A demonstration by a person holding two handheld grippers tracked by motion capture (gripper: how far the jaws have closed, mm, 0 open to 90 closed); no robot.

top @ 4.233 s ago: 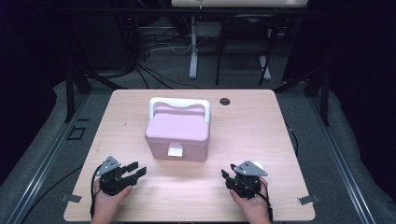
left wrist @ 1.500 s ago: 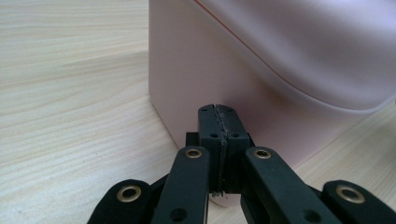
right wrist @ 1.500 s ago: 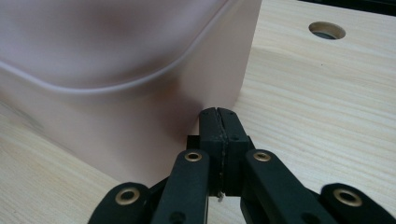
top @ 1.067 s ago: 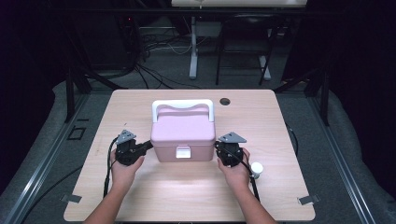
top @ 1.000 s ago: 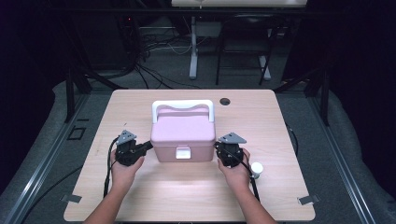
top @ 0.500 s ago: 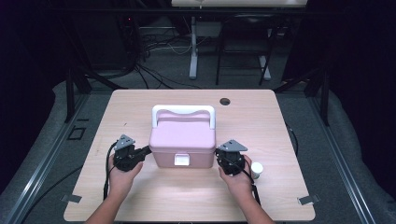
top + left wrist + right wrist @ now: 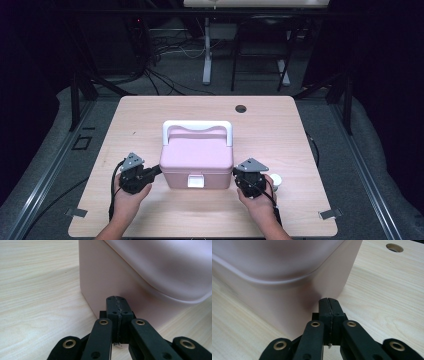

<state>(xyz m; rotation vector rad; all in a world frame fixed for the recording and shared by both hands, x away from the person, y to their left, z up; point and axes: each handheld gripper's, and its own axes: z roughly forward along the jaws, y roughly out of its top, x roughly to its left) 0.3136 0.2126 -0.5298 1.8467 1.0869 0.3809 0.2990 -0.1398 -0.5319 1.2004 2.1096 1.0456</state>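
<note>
Bench (image 7: 280, 125) first, in the high view: we see the pink box (image 7: 197, 160) sitting near its middle, toward our side, white handle (image 7: 197, 125) lying back, white latch (image 7: 195, 181) facing us. Our left gripper (image 7: 150, 172) presses its left wall, our right gripper (image 7: 237, 175) its right wall. A small white object (image 7: 275, 181) lies beside the right hand. In the left gripper view, our fingers (image 7: 111, 307) are pressed together, empty, tips against the wall low down. In the right gripper view, likewise: fingers (image 7: 324, 306) closed on nothing, touching the box near its corner. We judge it rigid, smooth plastic, probably light and slippery; squeezing from both sides low down, or hooking the handle, suits best.
</note>
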